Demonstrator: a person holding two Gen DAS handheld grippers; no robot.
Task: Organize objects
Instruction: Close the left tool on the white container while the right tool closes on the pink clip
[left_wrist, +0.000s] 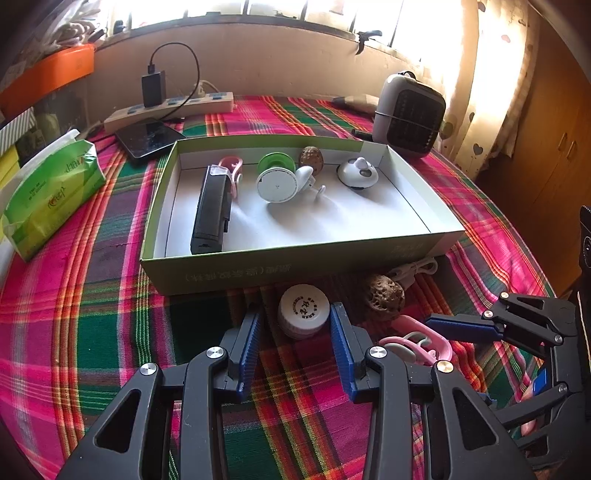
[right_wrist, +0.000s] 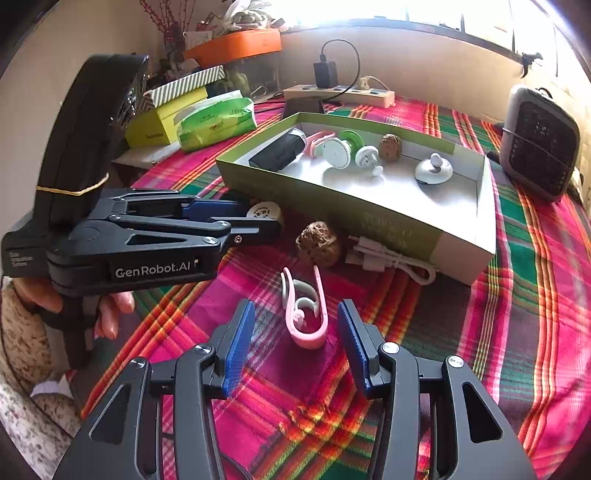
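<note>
A green open box (left_wrist: 295, 264) (right_wrist: 369, 218) holds a black case (left_wrist: 212, 210), a pink clip, a green and white reel (left_wrist: 275, 182), a walnut and a white round gadget (left_wrist: 357, 173). In front of it on the plaid cloth lie a white bottle cap (left_wrist: 303, 310) (right_wrist: 263, 211), a walnut (left_wrist: 384, 295) (right_wrist: 318, 243), a white cable (right_wrist: 391, 263) and a pink clip (right_wrist: 304, 310) (left_wrist: 417, 345). My left gripper (left_wrist: 295, 317) is open with the cap between its fingertips. My right gripper (right_wrist: 295, 317) is open around the pink clip's near end.
A green tissue pack (left_wrist: 51, 192) lies left of the box. A power strip (left_wrist: 170, 107) with a charger and a dark phone (left_wrist: 149, 138) sit behind it. A small grey heater (left_wrist: 410, 110) stands at the back right. The table edge curves at the right.
</note>
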